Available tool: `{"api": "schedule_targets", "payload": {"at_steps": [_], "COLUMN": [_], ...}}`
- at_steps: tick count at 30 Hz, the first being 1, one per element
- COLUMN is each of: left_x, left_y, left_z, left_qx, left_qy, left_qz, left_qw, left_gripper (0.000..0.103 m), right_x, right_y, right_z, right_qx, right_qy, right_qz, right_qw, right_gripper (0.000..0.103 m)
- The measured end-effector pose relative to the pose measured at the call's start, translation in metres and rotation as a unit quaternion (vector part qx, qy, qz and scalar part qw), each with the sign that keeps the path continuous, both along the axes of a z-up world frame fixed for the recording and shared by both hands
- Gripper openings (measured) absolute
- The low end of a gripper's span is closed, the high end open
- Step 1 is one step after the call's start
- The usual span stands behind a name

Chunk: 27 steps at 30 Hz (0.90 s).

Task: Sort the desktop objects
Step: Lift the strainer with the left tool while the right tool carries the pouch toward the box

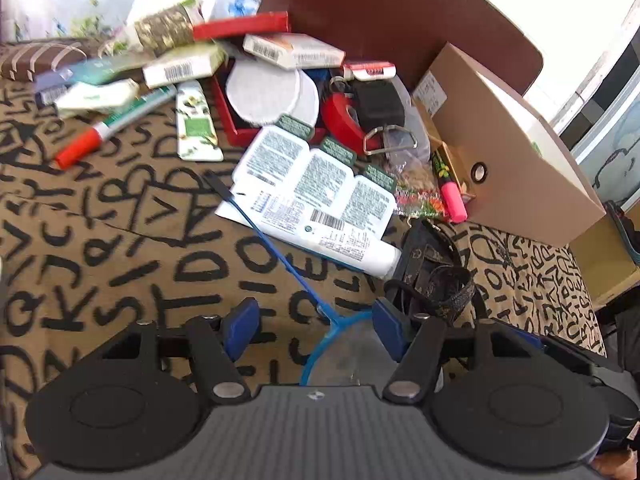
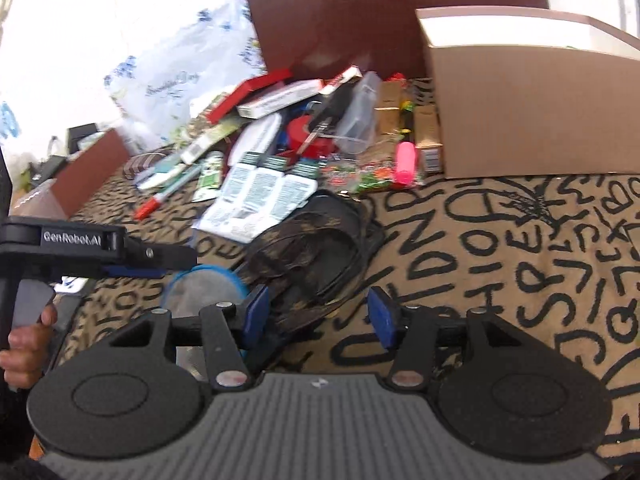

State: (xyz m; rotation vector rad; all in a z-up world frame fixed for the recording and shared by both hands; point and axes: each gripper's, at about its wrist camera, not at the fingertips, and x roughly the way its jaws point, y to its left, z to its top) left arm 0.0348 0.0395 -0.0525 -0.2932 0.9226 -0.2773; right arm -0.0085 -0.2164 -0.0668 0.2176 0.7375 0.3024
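Observation:
A pile of desktop objects lies on a tan cloth with black letters (image 1: pixel 120 240). A small blue net with a long thin handle (image 1: pixel 276 248) lies in front; its hoop (image 1: pixel 340 344) sits between my left gripper's (image 1: pixel 316 324) open blue pads. The net hoop also shows in the right wrist view (image 2: pixel 204 288), under the left gripper (image 2: pixel 132 256). A dark patterned strap bundle (image 1: pixel 436 276) (image 2: pixel 316 256) lies just right of the net. My right gripper (image 2: pixel 320 316) is open and empty, its left pad at the strap bundle's near edge.
A white pack of three sachets (image 1: pixel 316 196), a red-capped marker (image 1: pixel 104 132), a pink highlighter (image 1: pixel 452 196), red tape dispenser (image 1: pixel 340 120), small boxes and a red tray (image 1: pixel 240 132) make up the pile. A cardboard box (image 1: pixel 516 160) (image 2: pixel 532 108) stands at the right.

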Motion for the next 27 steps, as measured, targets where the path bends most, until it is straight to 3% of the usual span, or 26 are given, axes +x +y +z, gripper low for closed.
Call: {"api": "schedule_targets", "payload": {"at_steps": [6,7,9,10,11,14,17,19,23,27], "left_x": [0.016,0.018,0.021,0.022,0.021,0.019,0.016,0.015,0.01,0.003], "left_y": [-0.006,-0.007,-0.009,-0.011,-0.012,-0.015,-0.014,-0.013,-0.015,-0.018], "left_z": [-0.009,-0.01,-0.01,-0.01,-0.009,-0.007,-0.006,-0.006,0.002,0.014], "left_qx": [-0.032,-0.036,-0.047,-0.051,-0.052,-0.048,-0.046,-0.046,-0.051,-0.046], "left_qy": [0.006,0.006,0.005,0.006,0.006,0.001,-0.005,-0.003,-0.014,-0.033], "left_qz": [-0.015,-0.018,-0.027,-0.03,-0.033,-0.038,-0.034,-0.038,-0.057,-0.066], "left_qw": [0.9994,0.9992,0.9985,0.9982,0.9981,0.9981,0.9983,0.9982,0.997,0.9962], "left_gripper": [0.067,0.061,0.04,0.022,0.014,0.014,0.016,0.014,0.004,0.002], "right_x": [0.022,0.025,0.031,0.033,0.035,0.04,0.04,0.036,0.029,0.023], "right_y": [0.004,0.004,0.007,0.009,0.011,0.016,0.02,0.02,0.018,0.015], "right_z": [-0.011,-0.013,-0.014,-0.015,-0.016,-0.018,-0.015,-0.011,0.0,0.012], "right_qx": [0.032,0.038,0.043,0.046,0.048,0.058,0.058,0.067,0.064,0.063], "right_qy": [0.032,0.033,0.031,0.027,0.024,0.019,0.014,0.003,-0.022,-0.04], "right_qz": [-0.023,-0.027,-0.028,-0.028,-0.03,-0.02,-0.001,0.009,0.025,0.03], "right_qw": [0.999,0.998,0.998,0.998,0.998,0.998,0.998,0.998,0.997,0.997], "right_gripper": [0.059,0.062,0.068,0.071,0.071,0.071,0.057,0.042,0.029,0.022]}}
